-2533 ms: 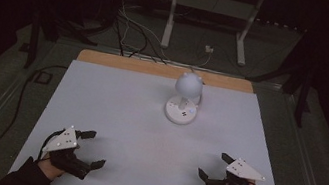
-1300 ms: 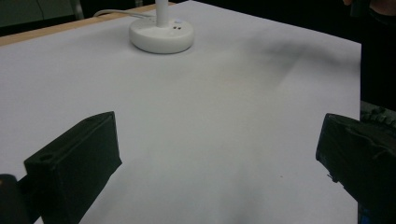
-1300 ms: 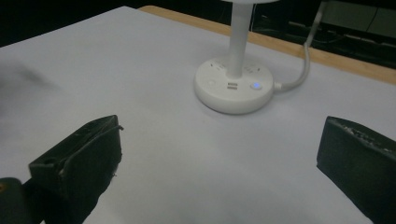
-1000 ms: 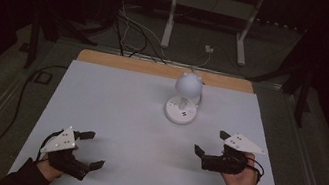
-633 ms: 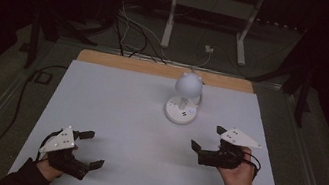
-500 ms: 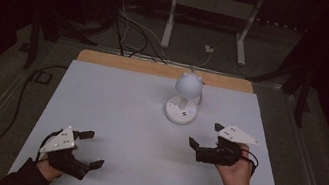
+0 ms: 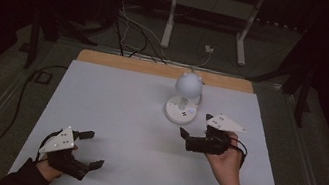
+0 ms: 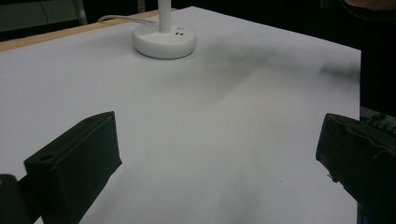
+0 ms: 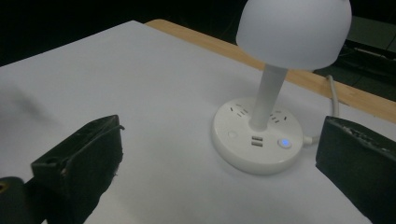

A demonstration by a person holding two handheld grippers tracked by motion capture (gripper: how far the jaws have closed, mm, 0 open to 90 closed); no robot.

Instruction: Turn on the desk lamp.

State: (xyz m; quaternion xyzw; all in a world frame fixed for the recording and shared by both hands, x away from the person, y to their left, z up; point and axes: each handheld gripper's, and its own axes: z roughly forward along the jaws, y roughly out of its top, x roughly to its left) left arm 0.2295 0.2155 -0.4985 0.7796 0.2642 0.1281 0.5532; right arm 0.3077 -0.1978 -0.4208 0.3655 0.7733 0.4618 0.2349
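Nothing is done yet, as I read it. My right claw hangs wide and empty just near of the white desk lamp, which stands at the worktop's far middle. My left claw sits wide at the near left, well apart.

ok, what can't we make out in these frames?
- Lamp top: cut off by the upper edge in the right gripper view; only base and stem bottom in the left gripper view.
- Base markings and sockets: too small in the high view.
- Lamp cord's far end: lost in the dark past the table.
- Right claw tips: dark and small in the high view.
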